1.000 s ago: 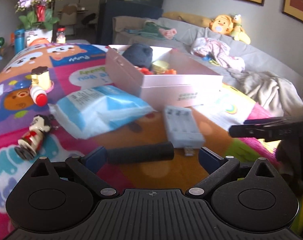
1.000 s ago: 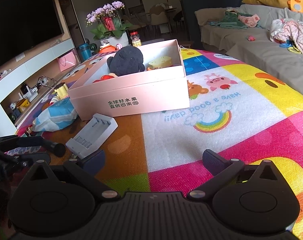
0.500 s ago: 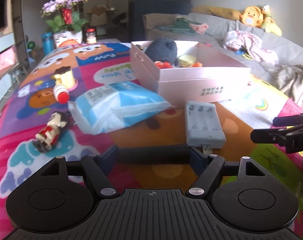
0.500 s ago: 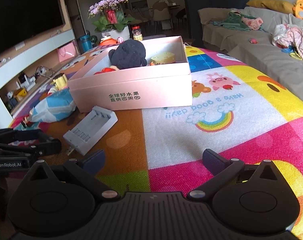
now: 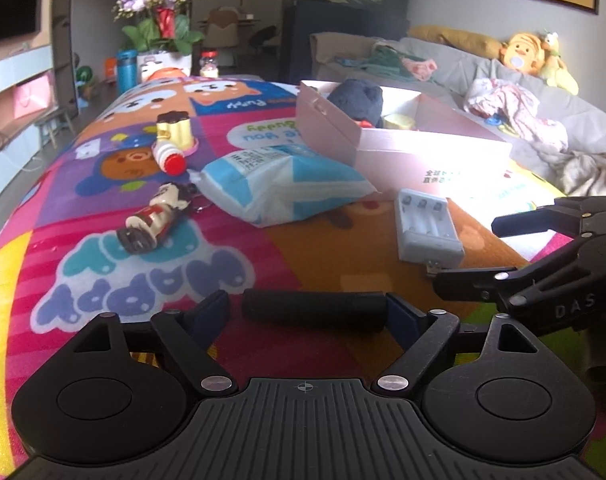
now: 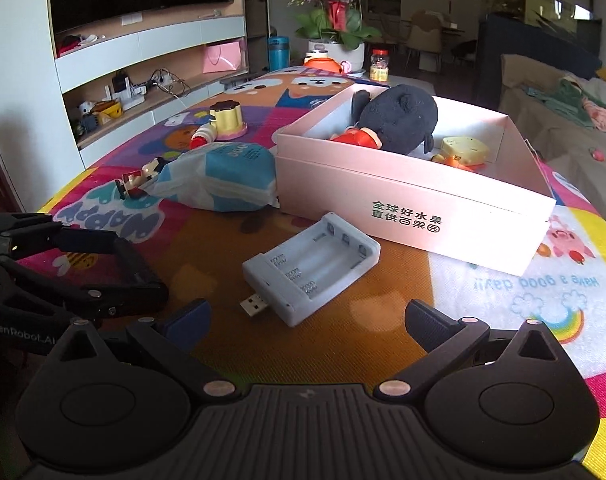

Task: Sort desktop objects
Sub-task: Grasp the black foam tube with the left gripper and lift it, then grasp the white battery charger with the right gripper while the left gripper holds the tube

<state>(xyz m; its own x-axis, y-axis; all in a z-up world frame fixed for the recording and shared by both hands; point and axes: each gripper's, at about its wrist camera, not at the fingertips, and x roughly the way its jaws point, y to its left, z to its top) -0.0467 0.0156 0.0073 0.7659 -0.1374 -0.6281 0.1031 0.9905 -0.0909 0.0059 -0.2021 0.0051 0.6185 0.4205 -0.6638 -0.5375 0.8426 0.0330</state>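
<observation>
With its blue pads spread, my left gripper straddles the matte black cylinder, which touches only the right pad; half a second ago both pads pinched it. My right gripper is also wide apart, now nearer the ribbed grey plastic battery charger. Beyond lie a crinkly blue-white tissue pack and pink cardboard box holding a dark plush.

One box, one charger, one black cylinder, one figurine.

Pink box, pale-blue charger
</observation>
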